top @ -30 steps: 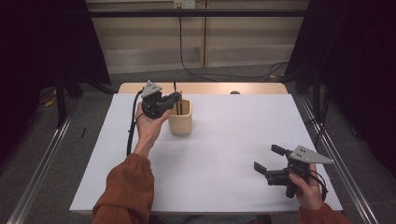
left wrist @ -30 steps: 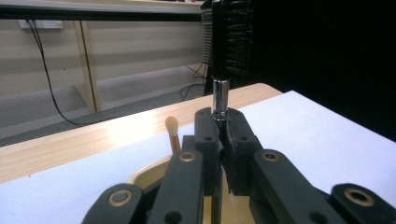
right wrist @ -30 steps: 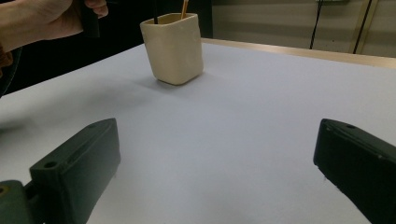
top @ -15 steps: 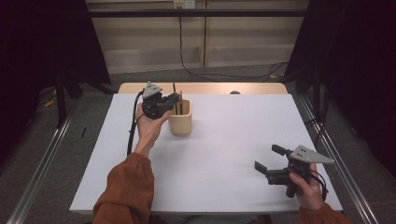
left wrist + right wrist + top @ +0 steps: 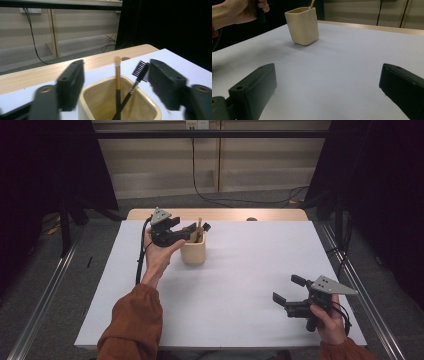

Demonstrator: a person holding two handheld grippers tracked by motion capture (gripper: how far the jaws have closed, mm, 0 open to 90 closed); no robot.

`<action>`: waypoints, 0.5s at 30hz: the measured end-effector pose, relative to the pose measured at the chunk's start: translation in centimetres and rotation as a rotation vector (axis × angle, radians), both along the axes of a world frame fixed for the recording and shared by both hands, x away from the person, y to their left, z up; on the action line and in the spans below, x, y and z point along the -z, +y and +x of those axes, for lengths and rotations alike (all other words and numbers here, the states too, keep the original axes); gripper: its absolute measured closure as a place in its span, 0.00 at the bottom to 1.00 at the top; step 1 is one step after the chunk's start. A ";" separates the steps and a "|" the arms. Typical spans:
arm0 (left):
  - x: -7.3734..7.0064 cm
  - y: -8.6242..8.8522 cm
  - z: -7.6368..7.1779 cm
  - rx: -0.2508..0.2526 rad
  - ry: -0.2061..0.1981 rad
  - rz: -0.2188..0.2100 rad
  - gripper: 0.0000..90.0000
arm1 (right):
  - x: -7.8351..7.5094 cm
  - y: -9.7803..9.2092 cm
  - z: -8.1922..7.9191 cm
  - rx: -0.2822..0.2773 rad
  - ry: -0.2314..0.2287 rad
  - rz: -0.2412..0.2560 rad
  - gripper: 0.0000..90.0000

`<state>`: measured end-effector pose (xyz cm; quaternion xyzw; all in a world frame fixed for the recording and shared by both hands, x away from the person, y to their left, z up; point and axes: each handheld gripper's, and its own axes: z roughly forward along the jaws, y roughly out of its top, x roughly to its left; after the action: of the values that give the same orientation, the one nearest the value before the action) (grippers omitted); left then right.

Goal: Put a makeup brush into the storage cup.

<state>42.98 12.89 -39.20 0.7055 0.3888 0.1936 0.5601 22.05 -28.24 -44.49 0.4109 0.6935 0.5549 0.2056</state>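
over the cream cup [image 5: 120, 105] my left gripper [image 5: 117, 82] hangs, jaws wide around two brushes [image 5: 117, 75]; right gripper [image 5: 285, 292] jaws wide

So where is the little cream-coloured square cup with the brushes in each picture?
High view: the cream square ceramic cup stands at the far left of the white table, under the left gripper.
Left gripper view: bottom centre, between the open jaws.
Right gripper view: top left of centre, far off.
Shared landmark: the orange-handled brush standing in the cup.
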 end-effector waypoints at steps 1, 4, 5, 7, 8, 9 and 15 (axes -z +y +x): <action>0.0 0.0 0.0 0.001 0.002 0.001 0.24 | 0.0 0.0 0.0 0.001 0.000 0.000 0.01; 0.0 0.0 0.0 -0.006 0.018 -0.014 0.14 | 0.0 0.0 0.0 0.001 0.000 0.003 0.01; 0.0 0.0 0.0 -0.013 0.020 -0.016 0.12 | -0.1 0.0 0.0 0.000 0.000 0.003 0.01; -0.1 0.0 -0.1 0.003 0.017 -0.018 0.07 | -0.1 0.0 -0.1 0.004 0.000 0.006 0.01; -0.1 0.0 -0.2 0.009 0.010 -0.009 0.05 | -0.1 0.0 -0.1 0.007 -0.001 0.004 0.01; -0.3 -0.1 -0.4 0.015 0.004 -0.003 0.05 | -0.1 -0.1 -0.1 0.010 -0.001 0.007 0.01; -1.2 0.3 -1.3 0.025 -0.021 -0.010 0.03 | -0.2 -0.1 -0.3 0.015 -0.004 0.006 0.00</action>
<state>41.65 13.20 -38.02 0.7053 0.3752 0.1918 0.5701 21.75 -28.32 -44.28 0.4155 0.6883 0.5564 0.2098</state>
